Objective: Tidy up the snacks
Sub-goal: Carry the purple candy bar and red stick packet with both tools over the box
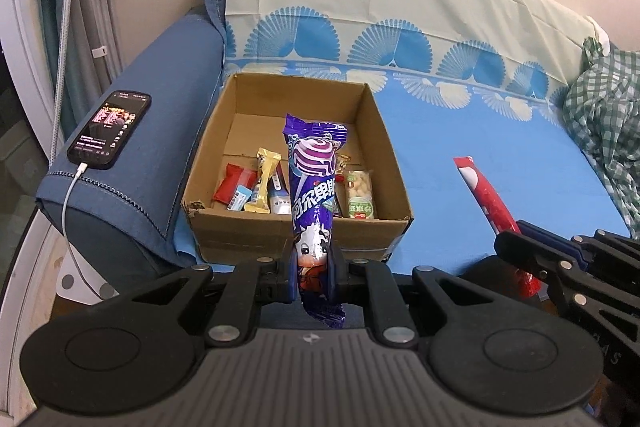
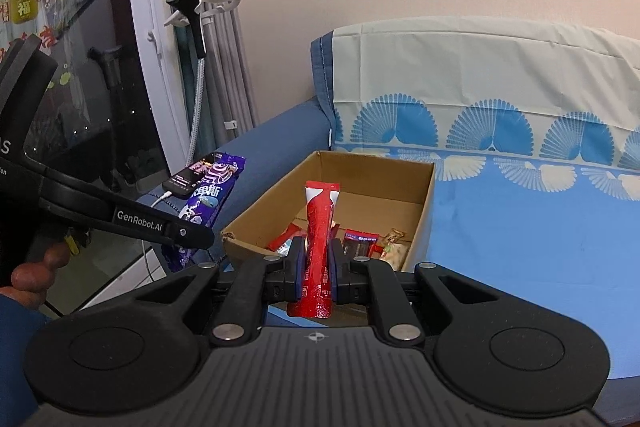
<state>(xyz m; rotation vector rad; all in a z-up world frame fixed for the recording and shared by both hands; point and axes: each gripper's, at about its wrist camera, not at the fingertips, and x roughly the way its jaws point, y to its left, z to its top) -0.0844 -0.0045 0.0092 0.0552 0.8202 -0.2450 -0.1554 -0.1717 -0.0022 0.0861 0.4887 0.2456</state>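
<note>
My left gripper (image 1: 314, 267) is clamped tight on the purple lollipop packet (image 1: 314, 187), pads pinching its lower part, the wrapper standing up out of the jaws and its crimped tail poking out below. Ahead of it sits the cardboard box (image 1: 298, 231), my landmark here, open-topped on the blue sheet (image 1: 480, 147) of the sofa. Seen from the left wrist, the purple packet stands in front of the box's near wall, its top overlapping the opening.

My right gripper (image 2: 317, 267) is pressed shut on the red snack stick (image 2: 319, 243), held upright too, with the stub end hanging under the jaws. From the left wrist that red stick shows off to the right of the box, over the blue sheet; from the right wrist it lines up with the box's near edge.

Inside the box, against the near wall, a row of small snacks: a red wrapper (image 1: 234, 183), a yellow one (image 1: 264, 183), a clear pack of pale puffs (image 1: 360, 193), plus a couple more I can't quite make out behind the purple packet.

Left of the box, a phone (image 1: 109, 129) lies on the blue armrest, screen lit, cable (image 1: 76, 195) plugged in. Far right of the box, a green checked cloth (image 1: 600, 115) is bunched on the sheet
</note>
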